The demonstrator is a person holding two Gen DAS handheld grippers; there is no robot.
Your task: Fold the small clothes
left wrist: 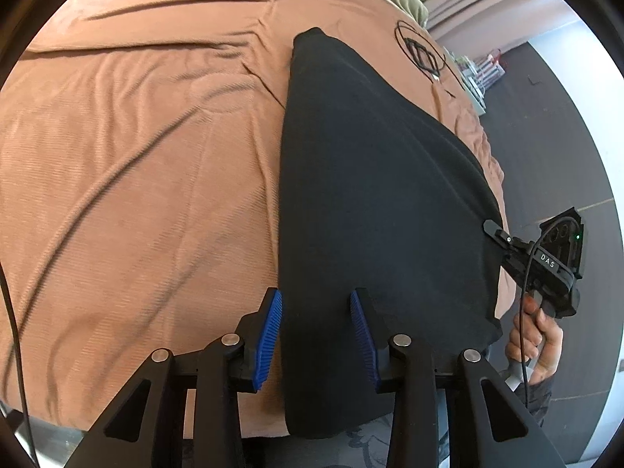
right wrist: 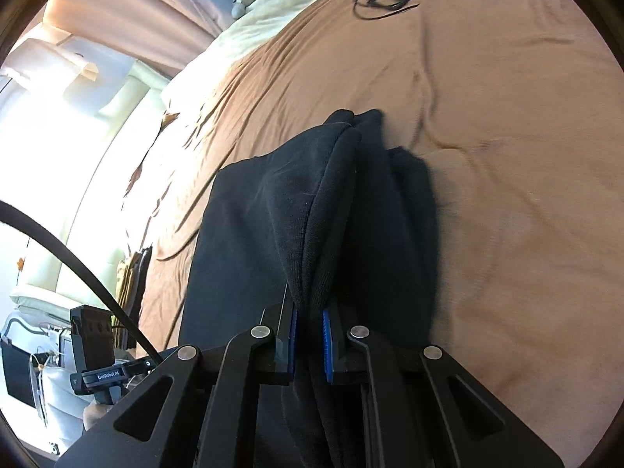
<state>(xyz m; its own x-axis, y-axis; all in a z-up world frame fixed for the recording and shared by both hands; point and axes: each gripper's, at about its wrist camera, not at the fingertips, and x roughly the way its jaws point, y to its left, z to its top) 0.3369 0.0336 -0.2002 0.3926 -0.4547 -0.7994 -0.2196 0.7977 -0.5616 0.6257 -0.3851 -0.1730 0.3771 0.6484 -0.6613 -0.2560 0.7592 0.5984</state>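
- On a bed with a brown cover lies a black garment, its near end hanging over the bed's edge.
- The right claw is clamped on a bunched fold, probably to lift it across.
- The left claw straddles the near hem, pads apart, not pinching.
- A coiled black cable lies beyond, clear of the fold.

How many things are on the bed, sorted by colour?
Black: 2, the garment and the coiled cable
Brown: 1, the bedspread
Pale yellow: 1, the blanket at the far end
Total: 4
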